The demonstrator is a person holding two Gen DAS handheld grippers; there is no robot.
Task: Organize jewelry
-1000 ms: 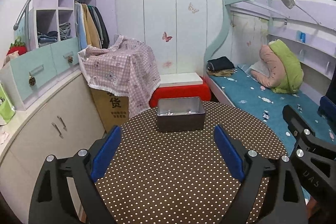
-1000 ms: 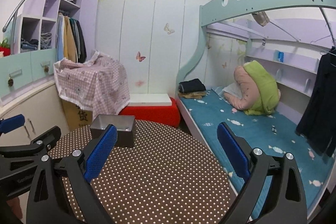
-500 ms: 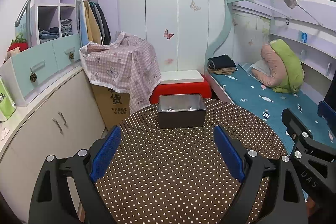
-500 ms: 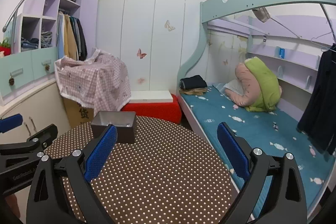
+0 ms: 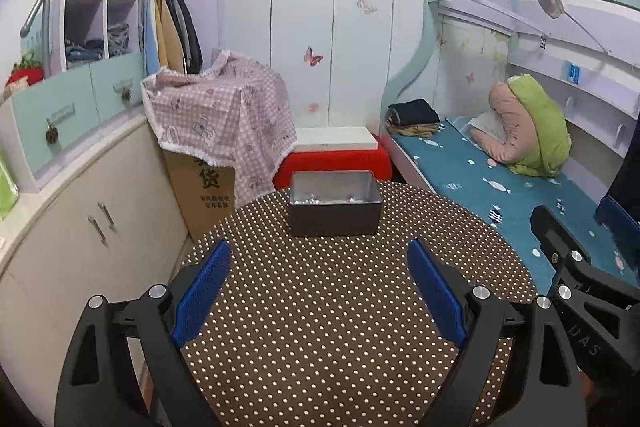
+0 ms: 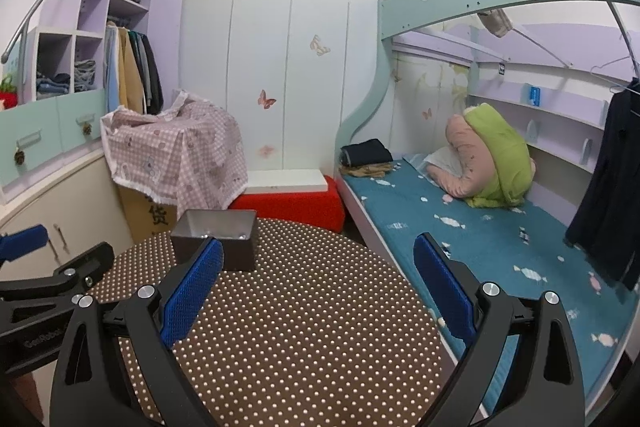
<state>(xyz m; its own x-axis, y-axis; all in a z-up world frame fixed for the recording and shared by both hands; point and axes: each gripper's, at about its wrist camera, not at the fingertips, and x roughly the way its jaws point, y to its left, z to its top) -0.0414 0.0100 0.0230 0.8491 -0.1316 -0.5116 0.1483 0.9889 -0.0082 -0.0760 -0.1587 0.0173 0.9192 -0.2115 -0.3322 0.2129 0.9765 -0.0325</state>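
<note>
Both grippers, left (image 5: 316, 291) and right (image 6: 316, 283), have fingers spread wide, holding nothing; I'd advance the left squarely toward the metal tin (image 5: 334, 203) mid-frame on the counter (image 5: 320, 307), jewelry (image 5: 324, 199) glinting inside.

My view takes in a child's bedroom. A round table (image 5: 340, 307) wears a brown cloth with white polka dots. Behind it sits a red ottoman (image 5: 332, 163) with a white board (image 5: 334, 138) on top. To the left, a cardboard box (image 5: 200, 187) is draped with a pink checked cloth (image 5: 224, 111). Jackets (image 5: 172, 31) hang beside lilac cubby shelves (image 5: 96, 23). On the right, a bunk bed (image 6: 460, 211) with a teal sheet holds folded clothes (image 6: 366, 153) and a rolled pink-and-green quilt (image 6: 488, 157). Butterfly stickers (image 6: 267, 100) dot the white wardrobe (image 6: 280, 67).
</note>
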